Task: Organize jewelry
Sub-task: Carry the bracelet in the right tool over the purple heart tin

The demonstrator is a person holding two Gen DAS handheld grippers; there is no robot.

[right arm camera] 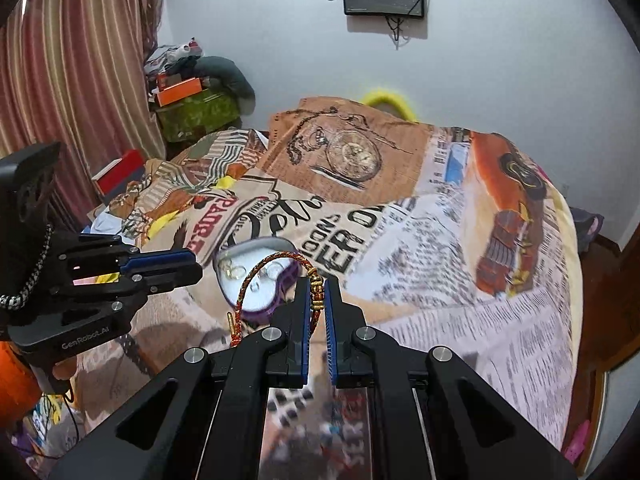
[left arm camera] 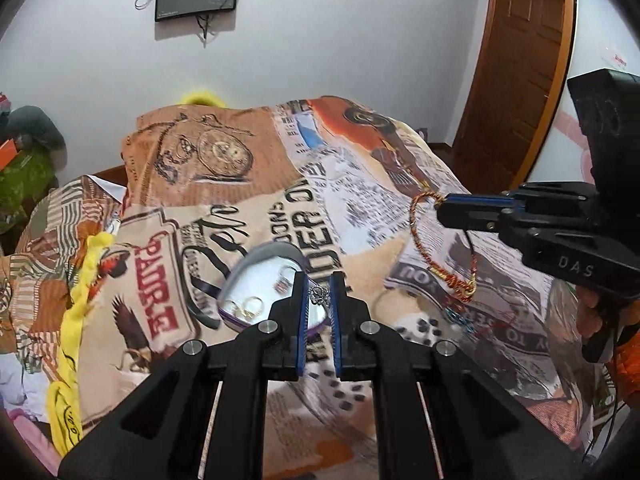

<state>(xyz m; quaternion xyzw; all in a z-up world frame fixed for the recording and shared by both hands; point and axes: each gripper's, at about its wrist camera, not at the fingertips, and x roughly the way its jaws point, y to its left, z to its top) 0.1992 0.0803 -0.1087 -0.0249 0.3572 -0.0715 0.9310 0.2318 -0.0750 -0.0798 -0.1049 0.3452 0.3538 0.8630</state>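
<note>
Two tools work here: the left tool [left arm camera: 320, 294] is clamped on a small silver charm [left arm camera: 319, 295], the right tool [right arm camera: 318, 294] on a red-and-gold braided cord bracelet [right arm camera: 256, 280]. Lower each over the heart-shaped purple tray [left arm camera: 256, 258] on the bed before releasing.

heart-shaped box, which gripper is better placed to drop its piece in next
Left, probably. The left gripper, shut on a small silver pendant, sits right at the open heart-shaped box. The right gripper, holding the red-gold cord bracelet, is off to the side.
</note>
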